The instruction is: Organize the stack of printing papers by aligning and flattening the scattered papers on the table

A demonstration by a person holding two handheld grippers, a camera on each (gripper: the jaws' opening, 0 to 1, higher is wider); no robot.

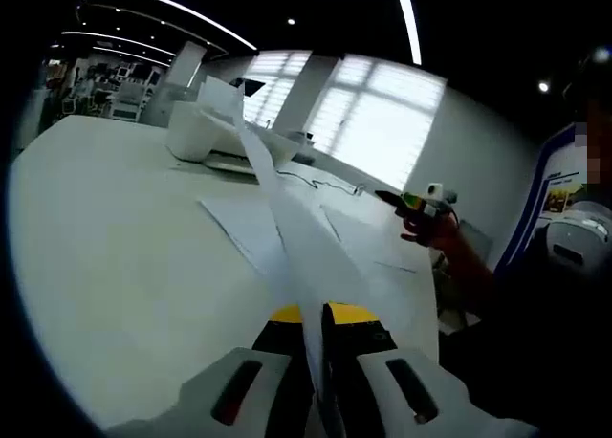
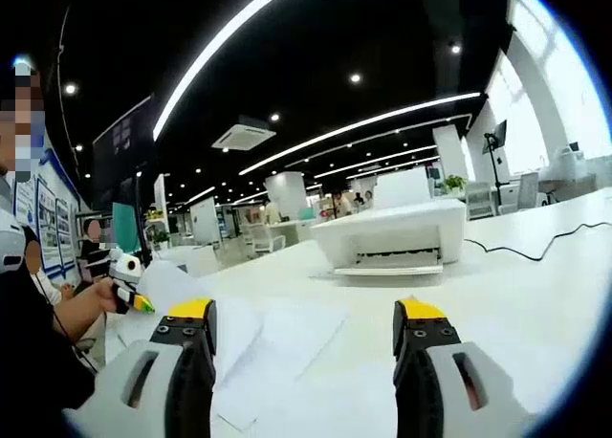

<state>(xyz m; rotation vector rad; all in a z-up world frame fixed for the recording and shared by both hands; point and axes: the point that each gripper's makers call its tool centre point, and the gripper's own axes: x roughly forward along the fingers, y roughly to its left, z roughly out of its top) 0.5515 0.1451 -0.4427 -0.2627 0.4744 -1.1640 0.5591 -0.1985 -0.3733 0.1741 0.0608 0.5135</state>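
Observation:
In the left gripper view my left gripper (image 1: 314,314) is shut on a white paper sheet (image 1: 287,218), which rises edge-on from between the yellow-tipped jaws. More white sheets (image 1: 258,232) lie scattered flat on the white table (image 1: 105,237) just ahead. My right gripper (image 1: 426,201) shows at the right, held in a hand above the papers. In the right gripper view my right gripper (image 2: 306,312) stands wide open with nothing between its jaws, above loose sheets (image 2: 287,347). The left gripper (image 2: 129,290) appears at the left with its lifted sheet (image 2: 172,283).
A white printer (image 1: 215,137) (image 2: 392,237) sits at the far side of the table, with a black cable (image 2: 535,247) trailing from it. The person's arm and body are at the table's edge (image 1: 497,295). Bare tabletop spreads to the left in the left gripper view.

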